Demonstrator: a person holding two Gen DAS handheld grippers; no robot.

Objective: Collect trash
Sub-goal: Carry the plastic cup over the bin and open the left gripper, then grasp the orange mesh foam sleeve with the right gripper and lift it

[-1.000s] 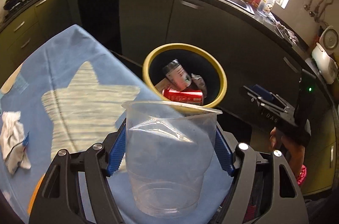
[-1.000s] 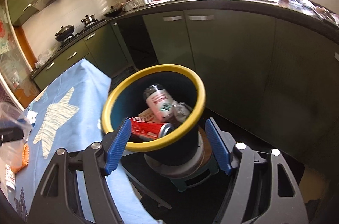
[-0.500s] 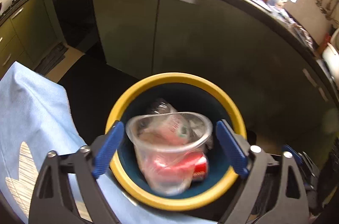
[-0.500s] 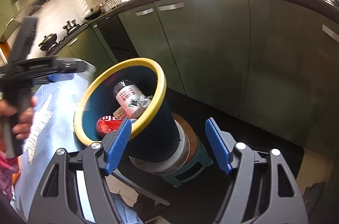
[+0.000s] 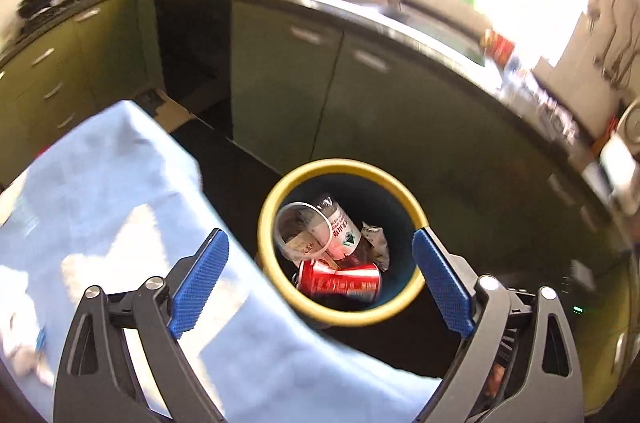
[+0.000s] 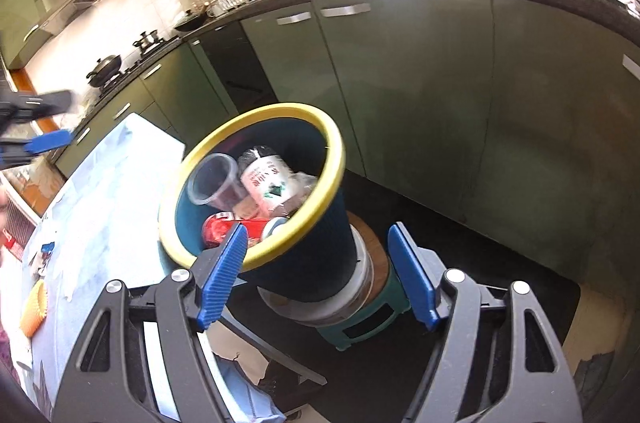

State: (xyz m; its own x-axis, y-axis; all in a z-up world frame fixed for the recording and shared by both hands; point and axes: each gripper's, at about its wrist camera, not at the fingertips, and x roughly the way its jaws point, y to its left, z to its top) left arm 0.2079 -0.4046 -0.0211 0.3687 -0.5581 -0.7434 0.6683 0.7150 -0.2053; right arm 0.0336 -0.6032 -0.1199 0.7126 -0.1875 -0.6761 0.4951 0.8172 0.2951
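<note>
Two grippers frame the yellow-rimmed bin point(image 5: 340, 311), and neither holds anything: the left gripper point(image 5: 320, 283) has its blue pads spread wide and its jaws are opening with only air between them, while the right gripper point(image 6: 316, 275) sits released, its fingers either side of the bin's dark wall without pressing it. The clear plastic cup point(image 5: 306, 231) now lies inside the bin, at the side nearest the blue tablecloth point(image 5: 120, 223), leaning against a white labelled bottle point(image 5: 340, 229) and above a red can point(image 5: 340, 279). Its long axis is tilted rather than upright, with the open mouth turned up and toward the table side and the base buried lower among the other trash; the right wrist view shows the same lean, mouth facing the left edge of the picture. To finish this step well, the left hand should probably lift clear with jaws kept wide so no pad clips the yellow rim, then swing back over the tablecloth, where a crumpled white scrap point(image 5: 24, 351) appears to wait. That scrap is blurred, so its exact kind cannot be told.
</note>
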